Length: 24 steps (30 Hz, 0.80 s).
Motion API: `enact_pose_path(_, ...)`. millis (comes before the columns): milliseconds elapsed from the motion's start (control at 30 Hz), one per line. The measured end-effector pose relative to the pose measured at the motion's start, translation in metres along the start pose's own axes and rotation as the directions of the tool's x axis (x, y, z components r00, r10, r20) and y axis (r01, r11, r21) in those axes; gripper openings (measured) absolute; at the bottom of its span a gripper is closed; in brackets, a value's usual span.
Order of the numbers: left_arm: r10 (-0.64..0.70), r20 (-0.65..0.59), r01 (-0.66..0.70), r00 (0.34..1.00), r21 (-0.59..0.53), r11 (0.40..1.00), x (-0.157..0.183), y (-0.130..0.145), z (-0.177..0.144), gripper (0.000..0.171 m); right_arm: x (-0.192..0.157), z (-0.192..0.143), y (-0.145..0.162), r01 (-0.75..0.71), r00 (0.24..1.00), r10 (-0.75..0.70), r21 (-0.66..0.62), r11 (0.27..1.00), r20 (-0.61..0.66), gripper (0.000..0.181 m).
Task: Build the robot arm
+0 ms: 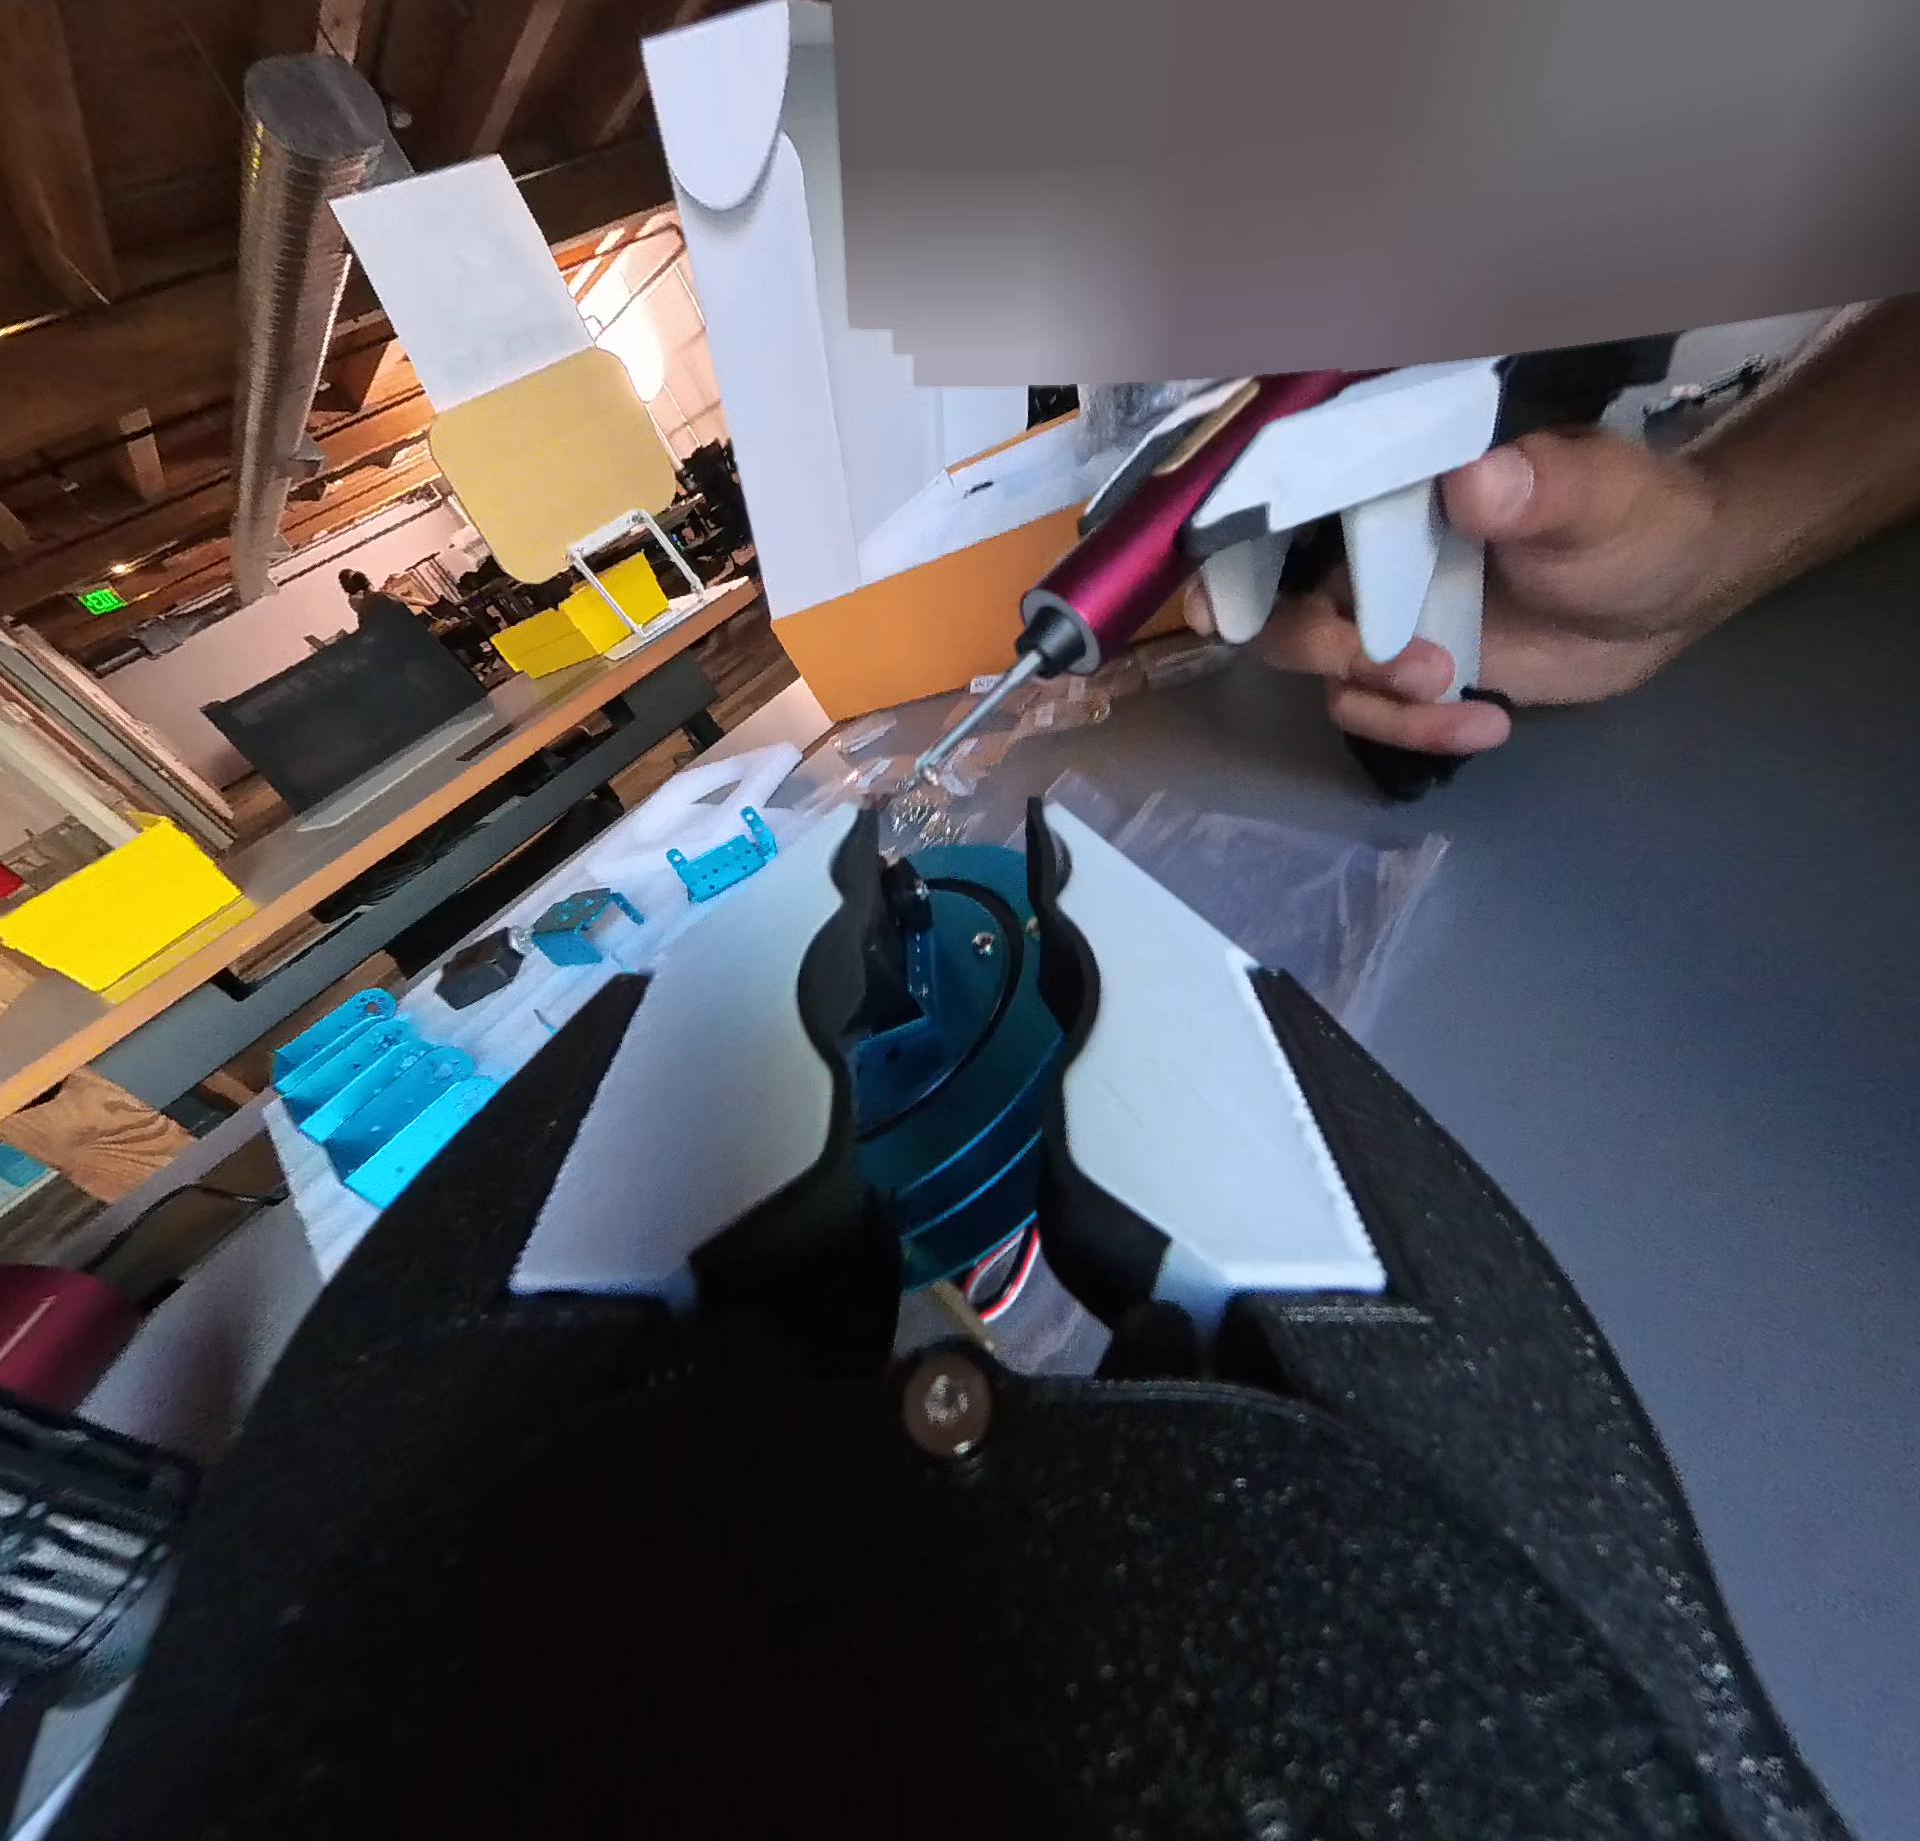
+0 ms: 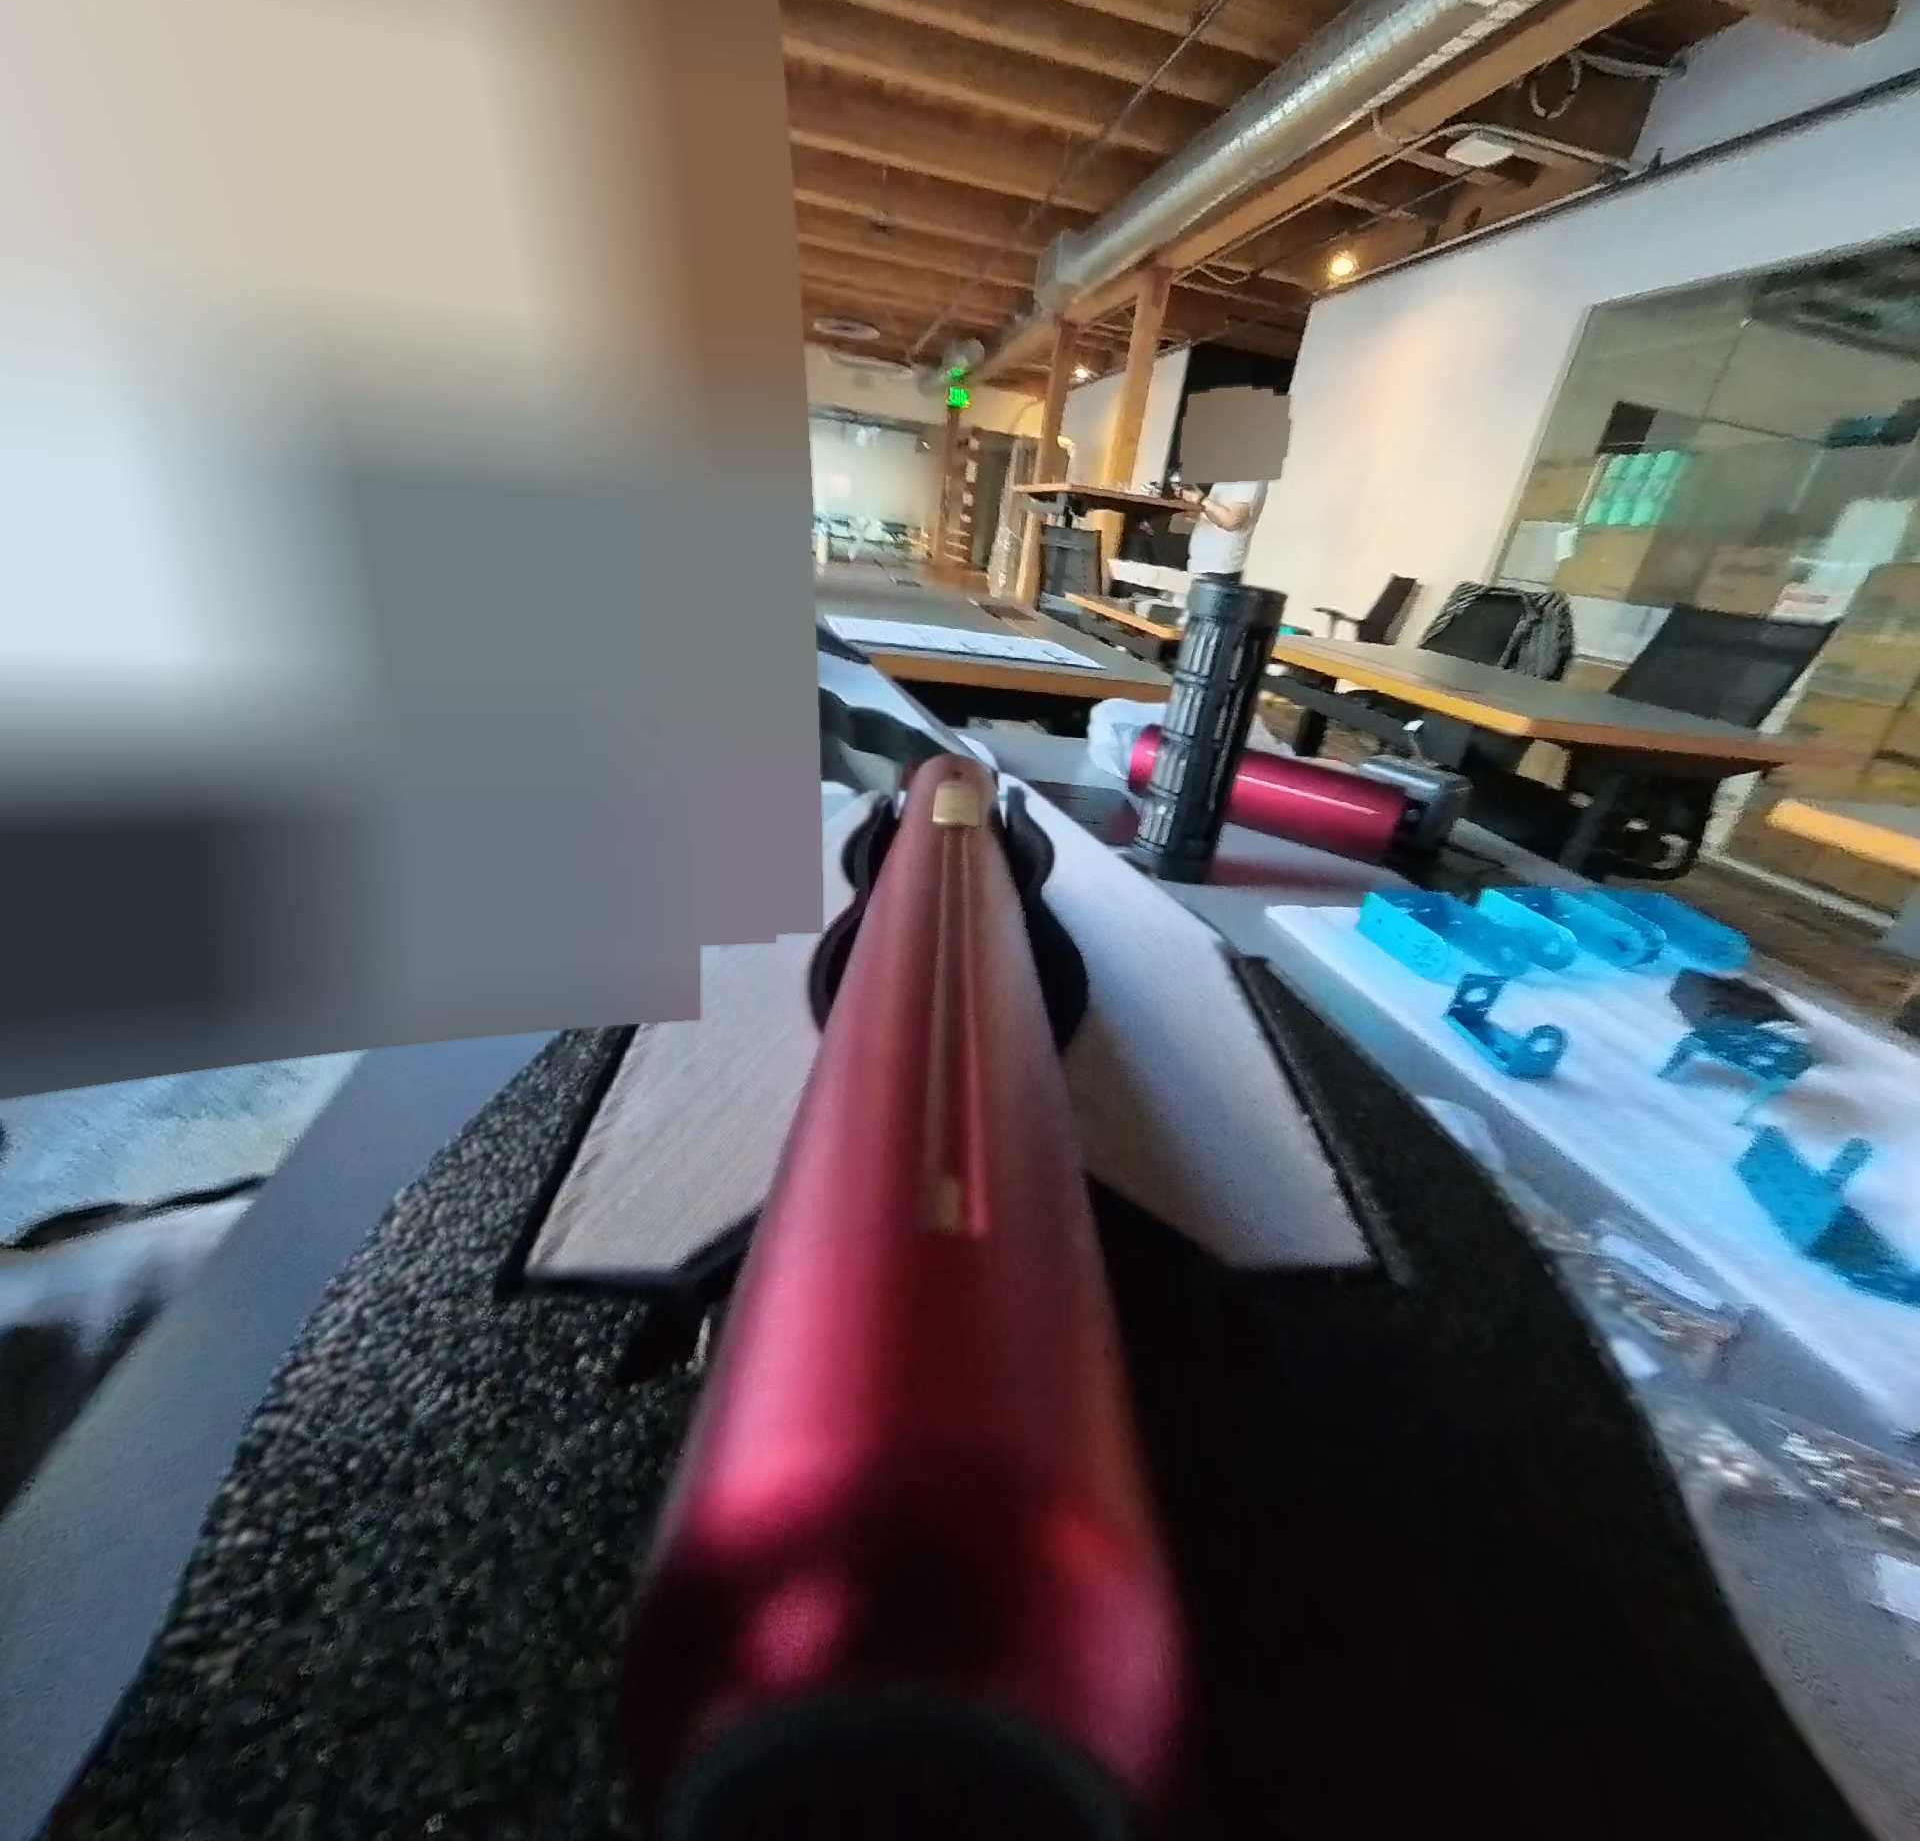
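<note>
My left gripper [image 1: 948, 856] is shut on a round blue metal base [image 1: 940, 1085] with a black part on top and red, white and black wires at its rear. My right gripper [image 2: 948, 835] is shut on a red pen-shaped electric screwdriver [image 2: 914, 1272]. In the left wrist view the right gripper [image 1: 1174, 503] holds the screwdriver [image 1: 1127, 565] tilted down, and its bit tip [image 1: 930, 768] touches a pile of small silver screws [image 1: 925, 804] on the grey table, just beyond the blue base.
Blue metal brackets [image 1: 384, 1105] lie on a white foam sheet [image 1: 727, 783] to the left; they also show in the right wrist view [image 2: 1558, 934]. A clear plastic bag [image 1: 1247, 887] lies under the base. An orange and white box [image 1: 935, 638] stands behind. A black cylinder [image 2: 1210, 731] and red tube [image 2: 1299, 799] stand farther off. One gripper's finger ends stand about 6 centimeters off the other's.
</note>
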State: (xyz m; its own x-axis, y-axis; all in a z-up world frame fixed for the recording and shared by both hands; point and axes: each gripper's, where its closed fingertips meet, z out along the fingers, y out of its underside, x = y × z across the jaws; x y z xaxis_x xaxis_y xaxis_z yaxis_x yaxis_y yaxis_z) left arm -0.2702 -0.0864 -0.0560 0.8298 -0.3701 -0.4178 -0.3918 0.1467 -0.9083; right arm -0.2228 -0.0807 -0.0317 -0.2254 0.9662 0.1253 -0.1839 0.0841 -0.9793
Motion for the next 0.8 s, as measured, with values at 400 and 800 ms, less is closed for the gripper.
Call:
enact_pose_path(400, 0.003, 0.047, -0.007, 0.999, 0.099, 0.995, -0.007, -0.019, -0.007, 0.016, 0.005, -0.002, -0.009, -0.34, 0.938, 0.334, 0.06, 0.939, 0.093, 0.022)
enact_pose_path(800, -0.01, 0.036, 0.006, 0.999, 0.118, 0.993, -0.005, -0.024, -0.008, 0.014, 0.01, -0.003, -0.009, -0.434, 0.897, 0.423, 0.072, 0.898, 0.124, 0.022)
